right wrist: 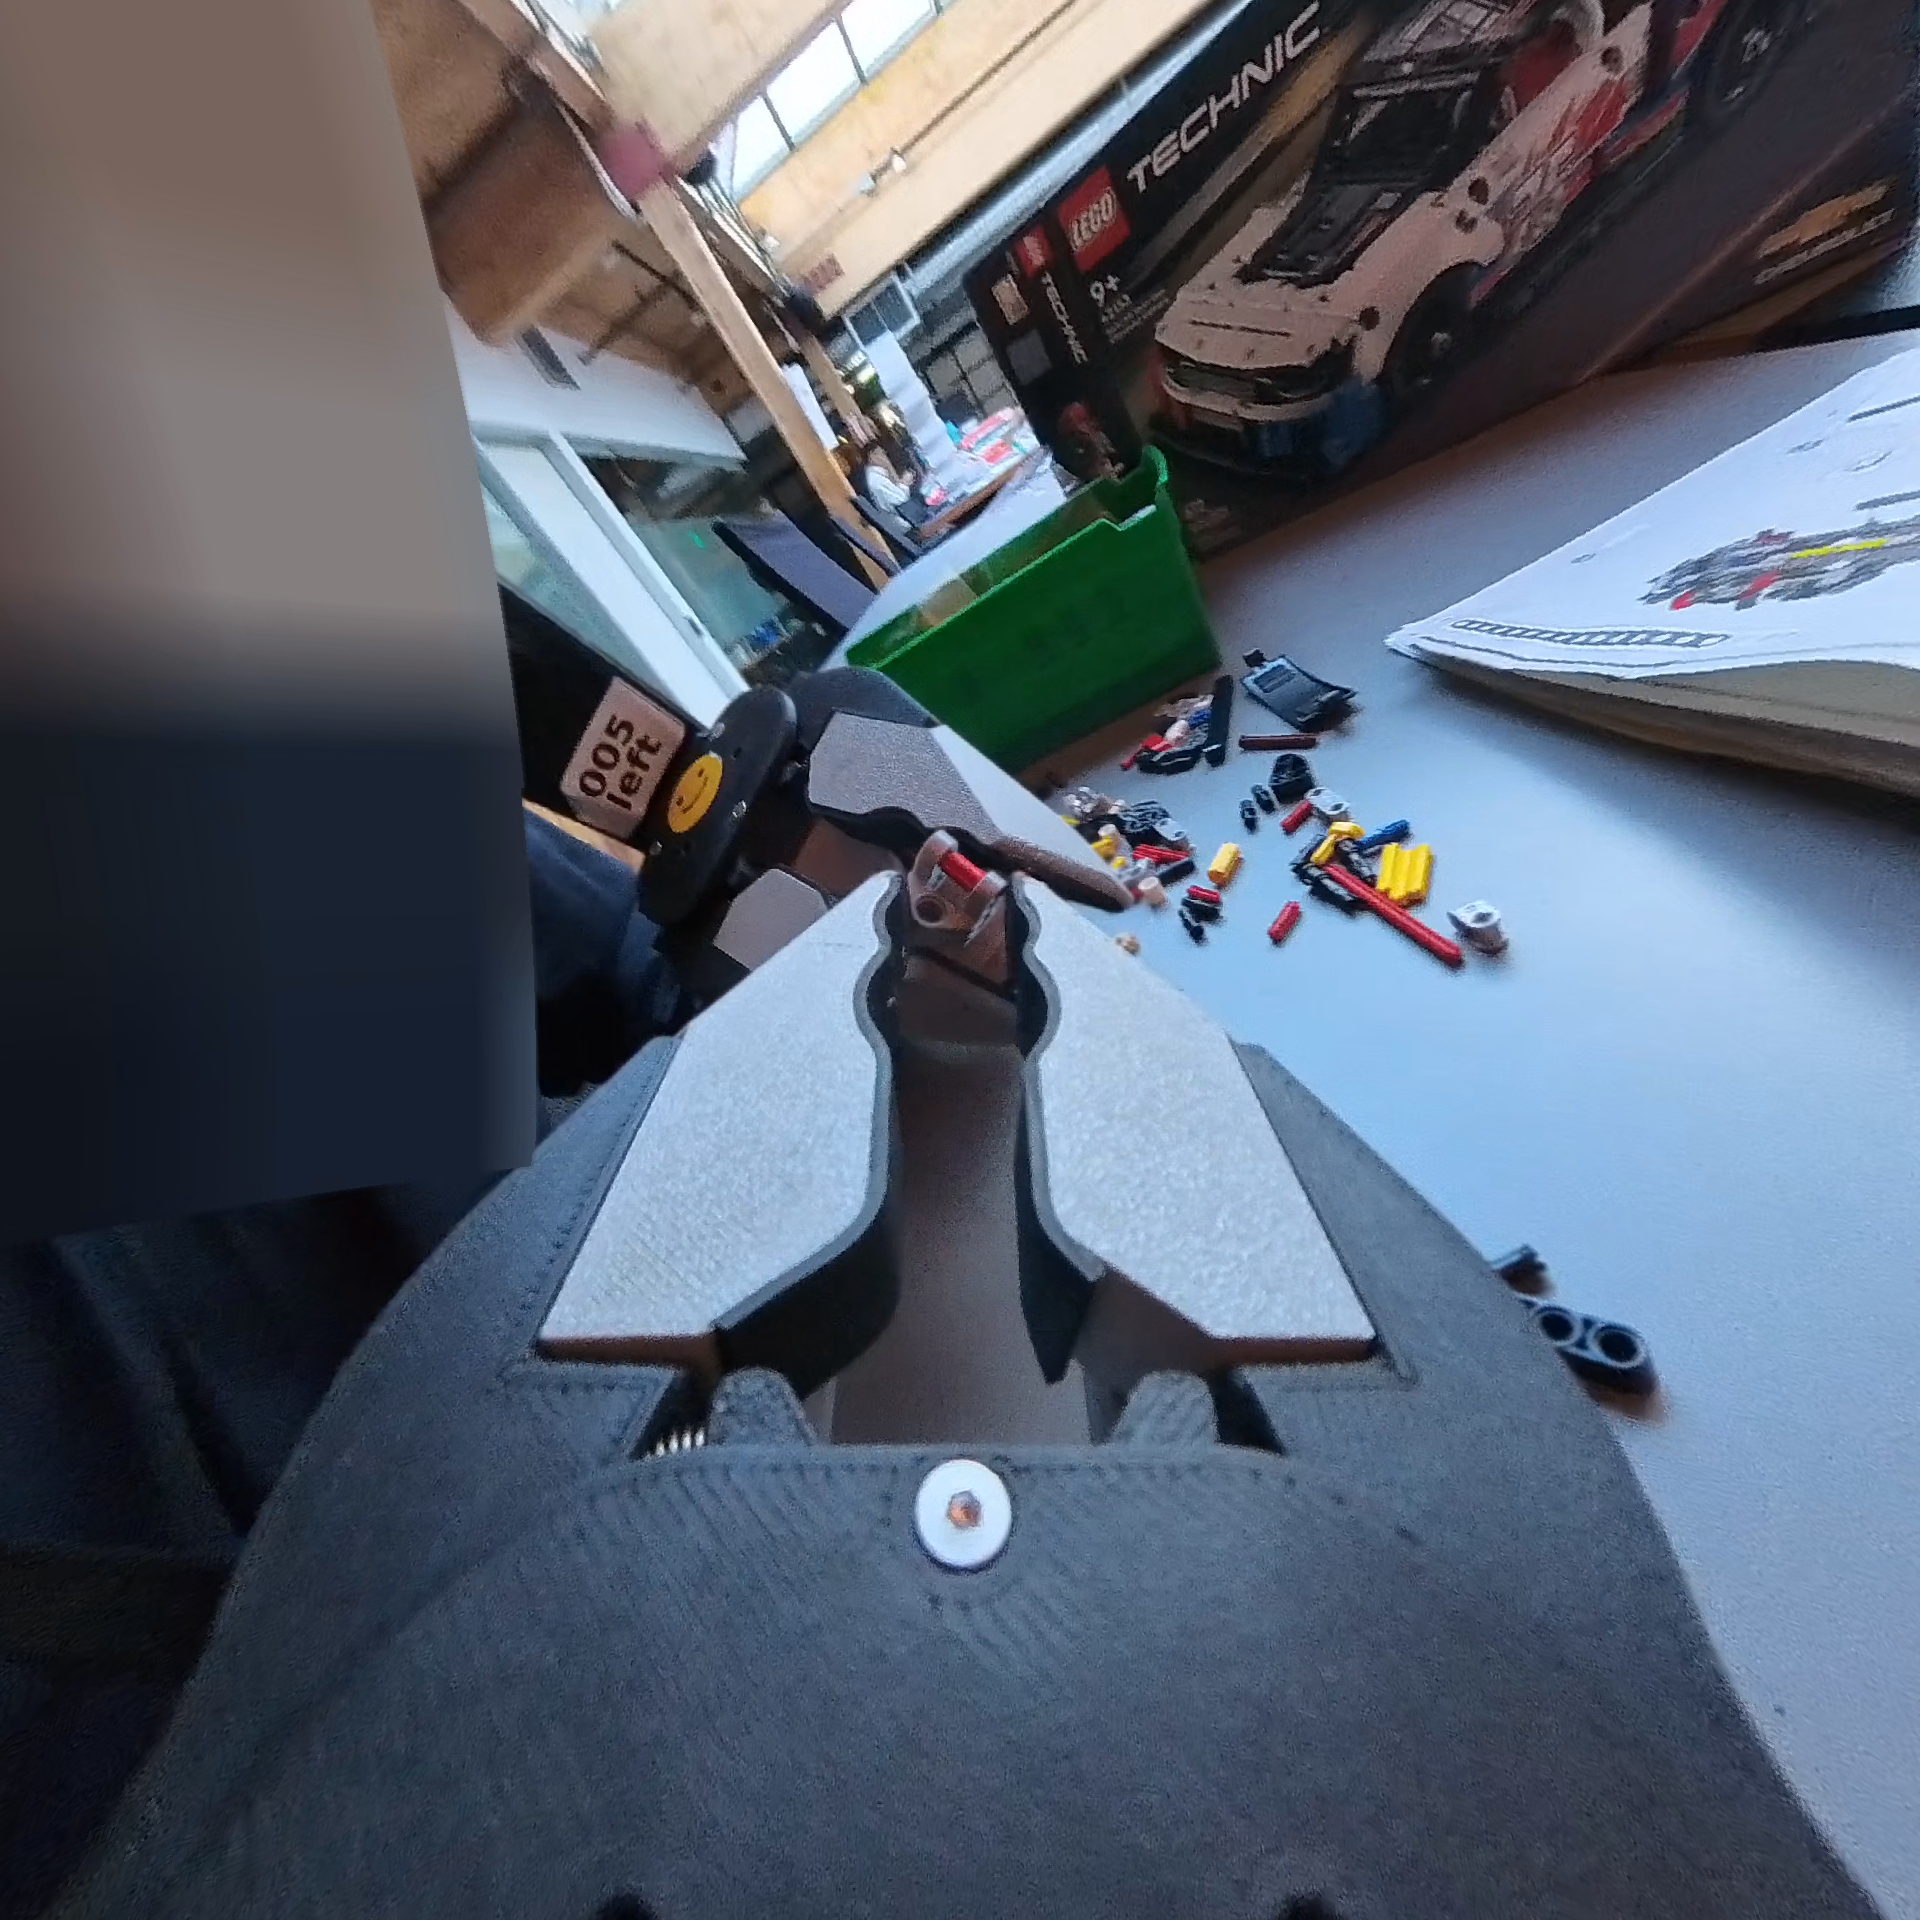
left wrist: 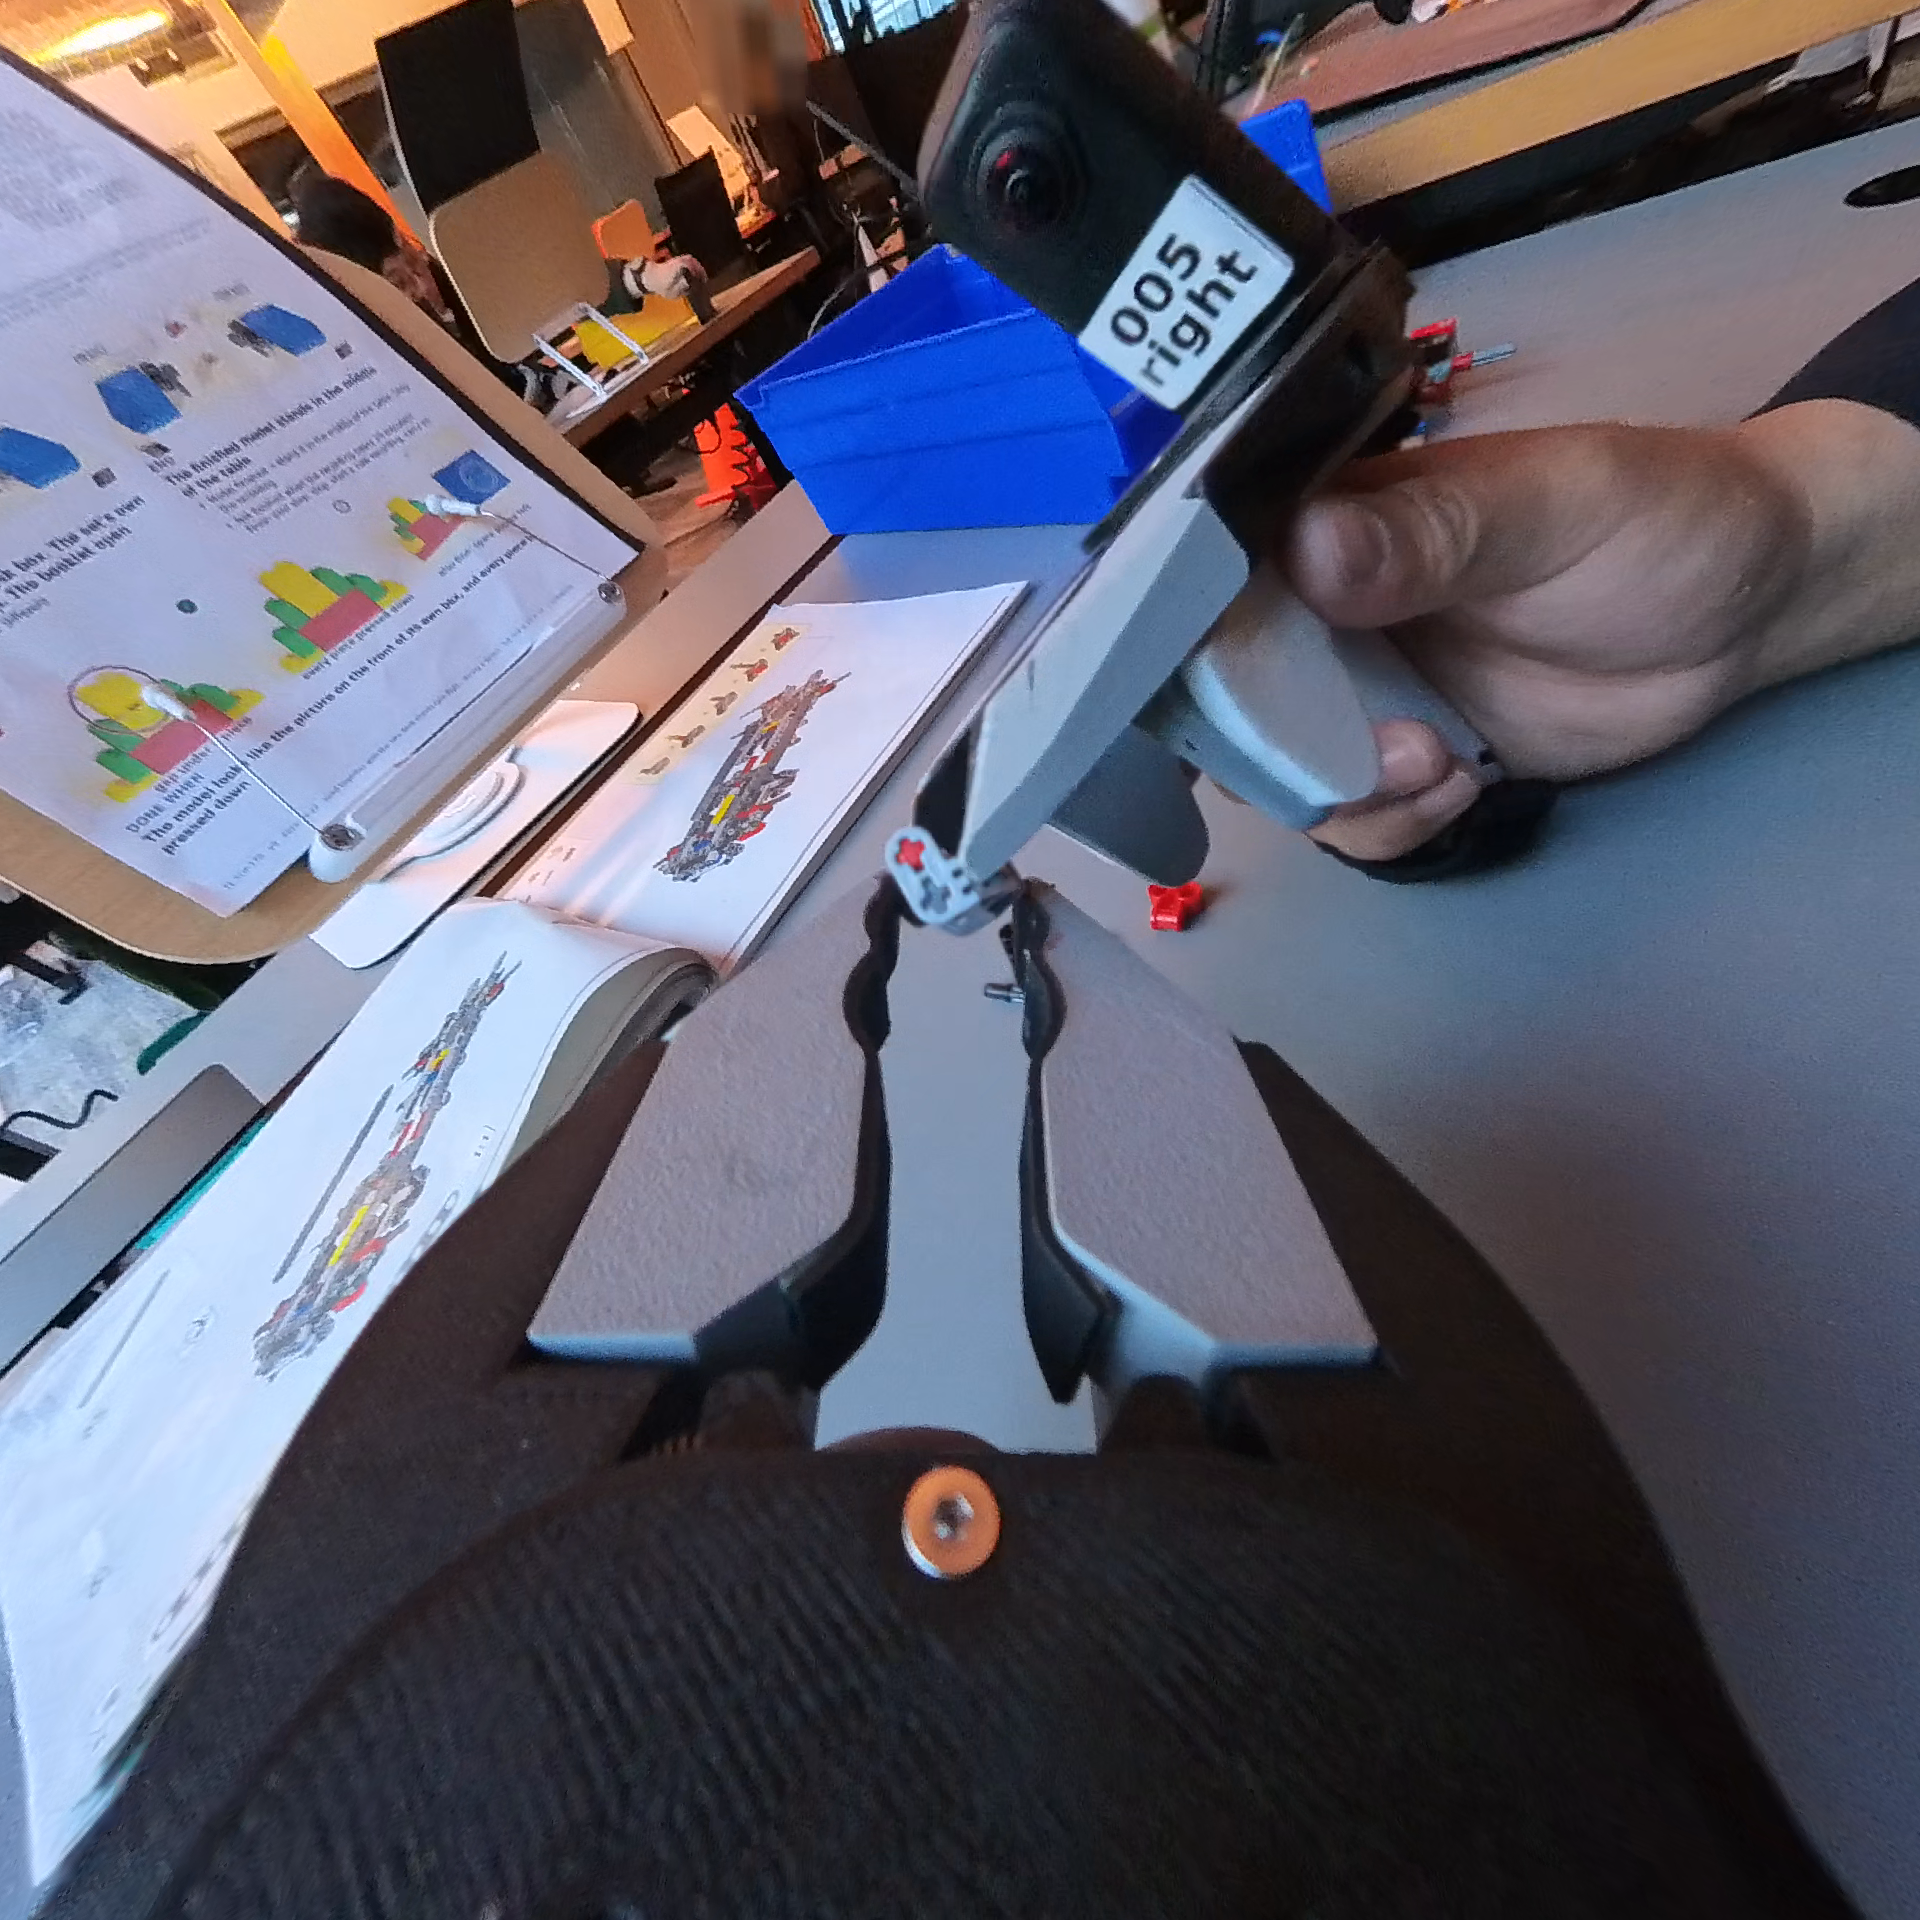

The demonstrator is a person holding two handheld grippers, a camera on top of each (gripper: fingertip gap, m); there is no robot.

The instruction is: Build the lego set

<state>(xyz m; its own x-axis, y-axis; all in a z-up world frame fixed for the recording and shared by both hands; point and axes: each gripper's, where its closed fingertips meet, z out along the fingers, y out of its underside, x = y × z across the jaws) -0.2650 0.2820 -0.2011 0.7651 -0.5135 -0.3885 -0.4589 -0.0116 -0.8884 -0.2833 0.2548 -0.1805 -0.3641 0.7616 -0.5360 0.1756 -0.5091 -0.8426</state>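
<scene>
The right claw (right wrist: pixel 951 914) is clenched on a small light-grey plastic connector piece with a red cross-shaped pin (left wrist: pixel 932 881) through one end, its fingertips (left wrist: pixel 992 857) pinching the piece just above the grey desk (left wrist: pixel 1558 1039). The left claw (left wrist: pixel 954 914) stands a little apart, released around nothing, its tips right beside that piece. A tiny grey pin (left wrist: pixel 1004 992) lies on the desk by its right finger, a small red cross-shaped plastic piece (left wrist: pixel 1174 902) nearby.
</scene>
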